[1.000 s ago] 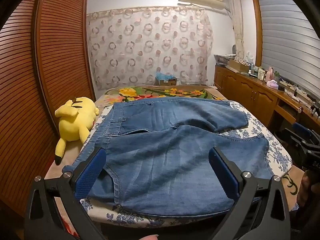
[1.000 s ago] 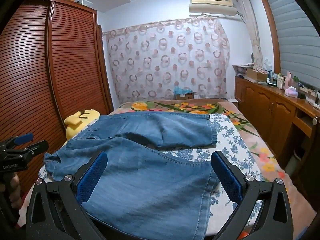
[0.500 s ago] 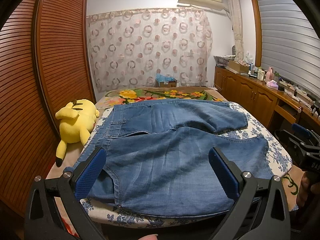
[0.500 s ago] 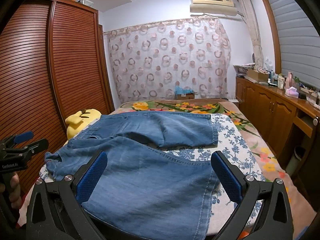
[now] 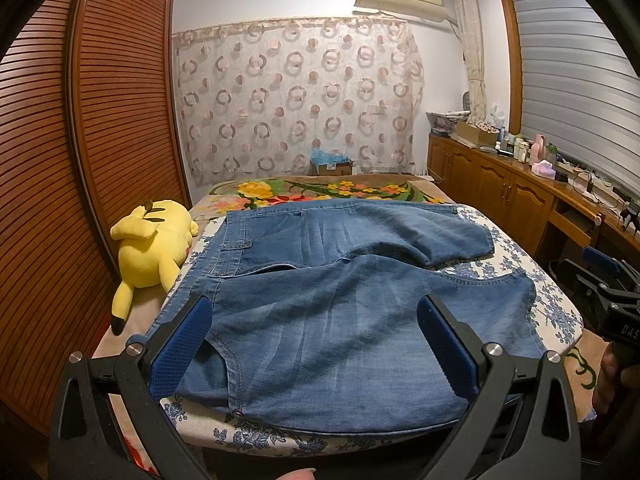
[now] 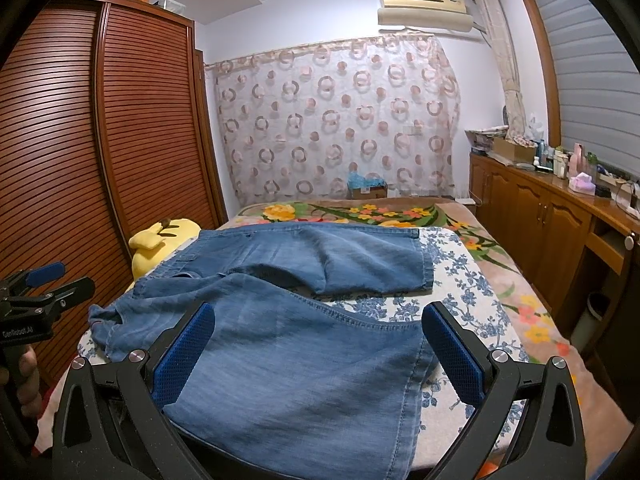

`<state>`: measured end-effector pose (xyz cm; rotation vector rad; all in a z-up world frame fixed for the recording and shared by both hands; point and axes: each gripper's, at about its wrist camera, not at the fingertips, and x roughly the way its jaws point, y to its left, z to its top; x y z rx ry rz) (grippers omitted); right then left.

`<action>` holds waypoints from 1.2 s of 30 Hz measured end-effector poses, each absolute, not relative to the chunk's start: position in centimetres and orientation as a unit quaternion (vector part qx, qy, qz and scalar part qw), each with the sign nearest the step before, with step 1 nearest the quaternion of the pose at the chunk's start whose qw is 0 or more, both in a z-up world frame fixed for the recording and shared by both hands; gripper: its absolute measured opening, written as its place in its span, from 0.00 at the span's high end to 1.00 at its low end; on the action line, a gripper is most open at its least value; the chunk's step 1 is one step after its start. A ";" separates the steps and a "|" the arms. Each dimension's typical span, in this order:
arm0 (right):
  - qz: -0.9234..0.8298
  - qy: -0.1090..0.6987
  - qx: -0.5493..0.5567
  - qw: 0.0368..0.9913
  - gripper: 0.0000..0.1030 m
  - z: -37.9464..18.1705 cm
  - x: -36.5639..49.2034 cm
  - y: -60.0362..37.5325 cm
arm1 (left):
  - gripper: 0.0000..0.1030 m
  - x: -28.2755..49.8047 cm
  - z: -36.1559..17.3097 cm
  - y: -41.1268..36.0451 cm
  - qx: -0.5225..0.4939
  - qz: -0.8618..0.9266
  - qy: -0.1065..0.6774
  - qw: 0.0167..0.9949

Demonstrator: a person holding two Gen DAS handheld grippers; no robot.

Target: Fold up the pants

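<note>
A pair of blue denim pants (image 5: 332, 304) lies spread flat on a bed (image 5: 560, 304) covered with a blue-flowered sheet, seen from the foot edge of the bed. The waistband sits toward the left side of the bed, beside a yellow plush toy (image 5: 152, 248), and the two legs run across to the right, so the garment's long axis lies crosswise to both cameras, left to right. The farther leg rests flat; the nearer leg spreads along the bed edge just in front of both tools. The left hand-held gripper (image 5: 316, 344) hovers above the waist and hip end with its blue-padded jaws spread wide, grasping nothing. The right hand-held gripper (image 6: 320, 356) hovers above the nearer leg, close to its hem, jaws likewise spread wide and empty. Judging from this layout, each tool is nearest its own end of the near leg: left for the waistband, right for the hem. A likely first fold would carry the near leg away from the viewer onto the far one.
</note>
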<state>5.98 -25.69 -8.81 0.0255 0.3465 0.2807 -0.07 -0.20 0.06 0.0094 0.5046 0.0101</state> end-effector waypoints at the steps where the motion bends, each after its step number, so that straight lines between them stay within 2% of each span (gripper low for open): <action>1: 0.139 0.172 0.012 0.975 0.00 -8.8 6.0 -25.7 | 0.00 -0.1 0.1 -0.2 0.004 0.005 0.249 0.968; 36: 0.138 0.171 0.012 0.975 0.00 -8.7 5.8 -25.9 | 0.00 -0.3 0.7 -0.7 0.006 0.005 0.245 0.969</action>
